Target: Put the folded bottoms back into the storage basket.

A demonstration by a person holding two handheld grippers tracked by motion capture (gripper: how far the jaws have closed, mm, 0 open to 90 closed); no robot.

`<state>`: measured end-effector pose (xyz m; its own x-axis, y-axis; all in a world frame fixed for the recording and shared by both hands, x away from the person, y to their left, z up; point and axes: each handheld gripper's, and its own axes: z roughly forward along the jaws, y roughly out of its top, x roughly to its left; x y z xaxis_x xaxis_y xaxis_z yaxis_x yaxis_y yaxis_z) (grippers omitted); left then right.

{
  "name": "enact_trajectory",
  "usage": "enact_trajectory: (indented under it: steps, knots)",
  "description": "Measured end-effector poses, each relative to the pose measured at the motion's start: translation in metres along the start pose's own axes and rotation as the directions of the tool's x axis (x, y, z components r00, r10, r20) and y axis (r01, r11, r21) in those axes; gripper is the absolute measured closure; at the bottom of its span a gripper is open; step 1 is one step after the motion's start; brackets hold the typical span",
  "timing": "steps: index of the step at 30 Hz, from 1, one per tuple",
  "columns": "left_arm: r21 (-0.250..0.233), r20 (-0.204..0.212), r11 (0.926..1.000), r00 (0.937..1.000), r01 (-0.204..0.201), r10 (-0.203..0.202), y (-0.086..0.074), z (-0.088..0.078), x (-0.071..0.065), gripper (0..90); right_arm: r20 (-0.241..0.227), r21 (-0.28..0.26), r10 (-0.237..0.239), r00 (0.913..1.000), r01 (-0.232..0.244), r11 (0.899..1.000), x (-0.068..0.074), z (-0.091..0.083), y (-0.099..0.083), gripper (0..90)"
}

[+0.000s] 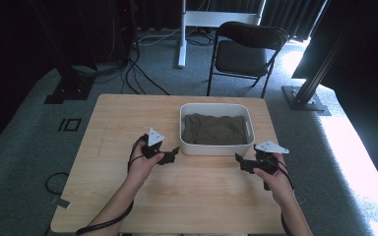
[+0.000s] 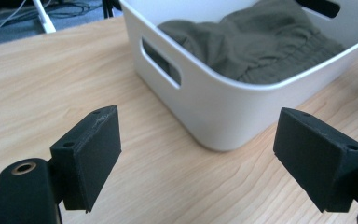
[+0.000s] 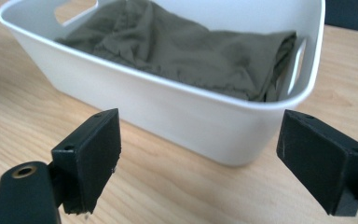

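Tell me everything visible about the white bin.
The bin is a white, smooth, plastic-looking rectangular tub with rounded corners and slot handles cut in its end walls. It sits upright on the wooden table, toward the far side. A crumpled olive-green cloth lies inside, below the rim. Neither gripper touches it.

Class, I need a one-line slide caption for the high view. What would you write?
Two hand-held grippers, left and right, jaws open, flank a white bin of olive cloth on a wooden table.

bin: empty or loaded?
Loaded. The white bin holds a crumpled olive-green cloth covering its floor, seen through the side handle slot too.
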<state>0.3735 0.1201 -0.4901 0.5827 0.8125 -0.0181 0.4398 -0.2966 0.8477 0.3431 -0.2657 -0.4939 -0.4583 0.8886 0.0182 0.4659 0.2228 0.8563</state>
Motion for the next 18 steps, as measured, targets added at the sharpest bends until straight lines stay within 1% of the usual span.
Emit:
enact_trajectory:
  steps: [4, 5, 7, 9, 11, 13, 14, 15, 17, 18]
  knots:
    - [0.015, -0.013, 0.9997, 0.9998, 0.017, -0.017, -0.010, -0.002, 0.007, 16.3, -0.003, 0.006, 0.006, 1.0000, -0.006, 1.000, -0.003, -0.001, -0.011, 12.9]
    - [0.021, -0.017, 0.9995, 0.9996, 0.021, -0.021, -0.013, -0.002, 0.008, 16.2, 0.002, 0.010, 0.006, 1.0000, -0.006, 1.000, -0.003, -0.001, -0.014, 12.9]
    - [0.041, -0.042, 0.9987, 0.9987, 0.029, -0.027, -0.019, -0.003, 0.013, 16.2, 0.016, 0.020, 0.003, 0.9999, -0.004, 1.000, -0.005, -0.002, -0.019, 12.9]
    - [0.052, -0.055, 0.9979, 0.9978, 0.039, -0.036, -0.024, -0.002, 0.018, 16.2, 0.019, 0.027, 0.011, 0.9998, -0.011, 1.000, -0.006, -0.003, -0.023, 12.8]
    - [0.067, -0.073, 0.9964, 0.9962, 0.051, -0.046, -0.030, -0.002, 0.023, 16.2, 0.023, 0.039, 0.006, 0.9997, -0.007, 0.999, -0.007, -0.004, -0.028, 12.8]
    - [0.073, -0.076, 0.9956, 0.9957, 0.058, -0.053, -0.033, -0.002, 0.025, 16.2, 0.025, 0.045, 0.002, 0.9997, -0.003, 0.999, -0.007, -0.005, -0.030, 12.8]
    - [0.080, -0.090, 0.9940, 0.9937, 0.074, -0.067, -0.039, -0.002, 0.028, 16.2, 0.025, 0.050, 0.001, 0.9997, -0.003, 0.999, -0.007, -0.006, -0.033, 12.8]
    - [0.083, -0.095, 0.9936, 0.9931, 0.077, -0.069, -0.041, -0.002, 0.030, 16.3, 0.032, 0.055, 0.012, 0.9994, -0.014, 0.998, -0.009, -0.008, -0.038, 12.8]
    - [0.084, -0.104, 0.9924, 0.9913, 0.090, -0.081, -0.046, -0.003, 0.033, 16.3, 0.037, 0.059, 0.017, 0.9992, -0.019, 0.998, -0.010, -0.009, -0.042, 12.8]
    - [0.089, -0.112, 0.9922, 0.9906, 0.088, -0.078, -0.049, -0.004, 0.035, 16.2, 0.041, 0.065, 0.017, 0.9990, -0.020, 0.998, -0.011, -0.010, -0.044, 12.8]
